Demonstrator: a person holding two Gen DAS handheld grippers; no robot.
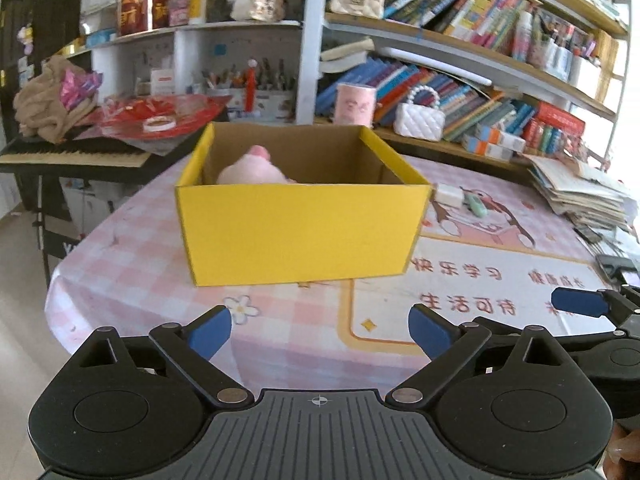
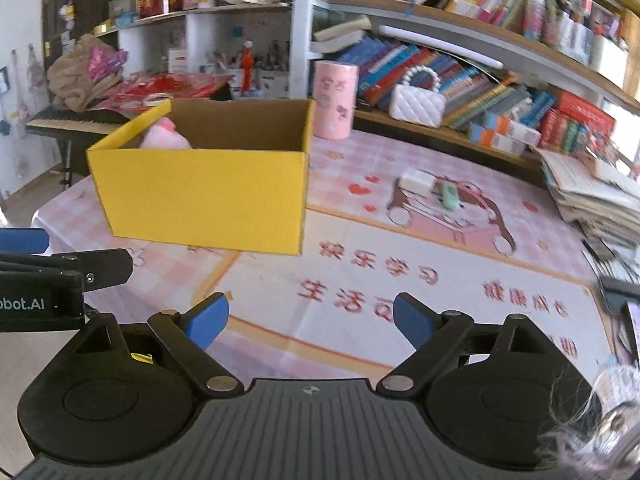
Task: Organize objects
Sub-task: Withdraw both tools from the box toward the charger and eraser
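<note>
Right wrist view: the small mint-green oblong gadget point(image 2: 449, 196), long axis roughly pointing away, is seen lying ahead and right of the right gripper point(image 2: 311, 316), closer than to the left gripper point(image 1: 320, 328), both spread wide and empty, yellow cardboard box point(image 2: 200, 196) ahead-left.

A pink checked tablecloth point(image 2: 400, 160) is spread over the table. Bookshelves point(image 1: 460, 40) are packed with books, and a white quilted handbag point(image 2: 416, 106) is set beside a pink cylindrical tin point(image 2: 334, 98). Papers point(image 2: 592, 196) are stacked at the right edge.
</note>
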